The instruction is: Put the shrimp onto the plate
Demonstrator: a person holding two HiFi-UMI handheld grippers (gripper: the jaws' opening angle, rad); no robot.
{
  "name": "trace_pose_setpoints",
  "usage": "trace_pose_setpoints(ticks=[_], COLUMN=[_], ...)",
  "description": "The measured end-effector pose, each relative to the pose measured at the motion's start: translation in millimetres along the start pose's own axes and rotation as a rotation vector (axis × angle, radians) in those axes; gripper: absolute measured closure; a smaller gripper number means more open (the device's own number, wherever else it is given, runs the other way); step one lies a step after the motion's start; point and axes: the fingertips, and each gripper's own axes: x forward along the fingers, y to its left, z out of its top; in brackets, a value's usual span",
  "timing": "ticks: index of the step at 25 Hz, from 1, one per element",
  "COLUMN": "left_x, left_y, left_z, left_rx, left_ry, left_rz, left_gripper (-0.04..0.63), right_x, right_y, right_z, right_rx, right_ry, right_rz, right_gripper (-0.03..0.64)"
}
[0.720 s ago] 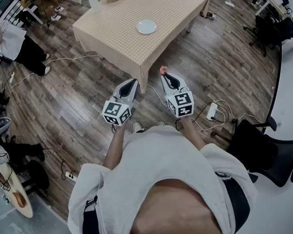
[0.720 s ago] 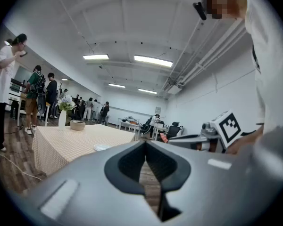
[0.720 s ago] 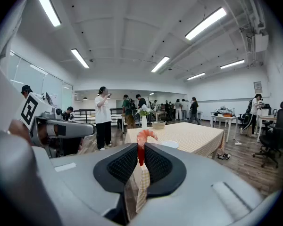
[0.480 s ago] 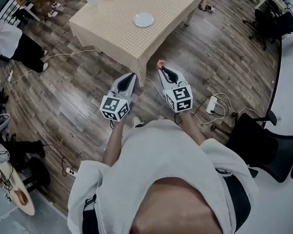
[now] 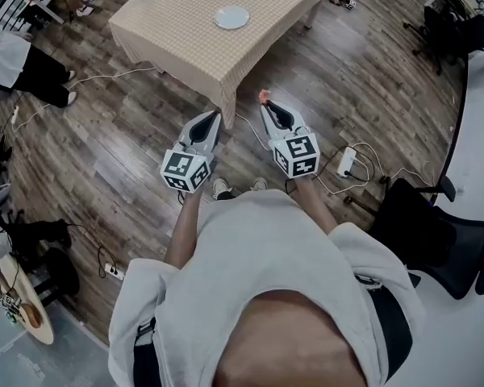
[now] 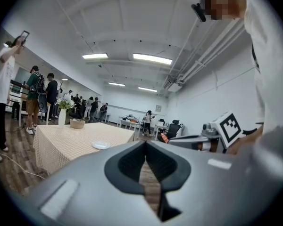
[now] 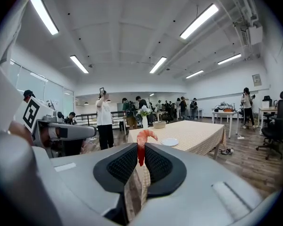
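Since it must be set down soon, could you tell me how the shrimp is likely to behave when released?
The shrimp stands upright above the fingers of the right gripper without drooping, so it is probably fairly stiff. It looks small and thin, so likely light. Its curled body may rock on the plate.

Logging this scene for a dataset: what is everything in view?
table: one, beige checked cloth, ahead
plate: one, white, on the table
shrimp: one, orange-pink, in the right claw
vase: one, white, table's far end
bowl: one, tan, beside the vase
power strip: one, white, floor at right
office chairs: several, black, right side
bystanders: several, mixed clothing, round the room
left claw: one, grey, shut, empty
right claw: one, grey, shut on shrimp
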Motion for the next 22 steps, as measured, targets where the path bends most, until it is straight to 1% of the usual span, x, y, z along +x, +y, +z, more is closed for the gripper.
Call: trace_pose_setpoints(ticks=[7,17,22], left_x=[3,21,30], left_y=[-13,-44,-51], left_z=[-6,-19,-23], left_rx=[-0.017,-0.018,-0.013], left_ry=[0.004,0.019,0.02], left_rz=[0.026,0.029,0.029], left_gripper=[0.586,0.586,0.586], right_x=[-17,-41,-50], right_y=[-13,-30,-41], right_z=[-19,-38,-46], right_rx=[0.024,0.046,0.052], right_ry=[0.027,0.04,0.041], right_rz=[-0.008,0.017,0.013], right_gripper=[0.569,0.569,0.569])
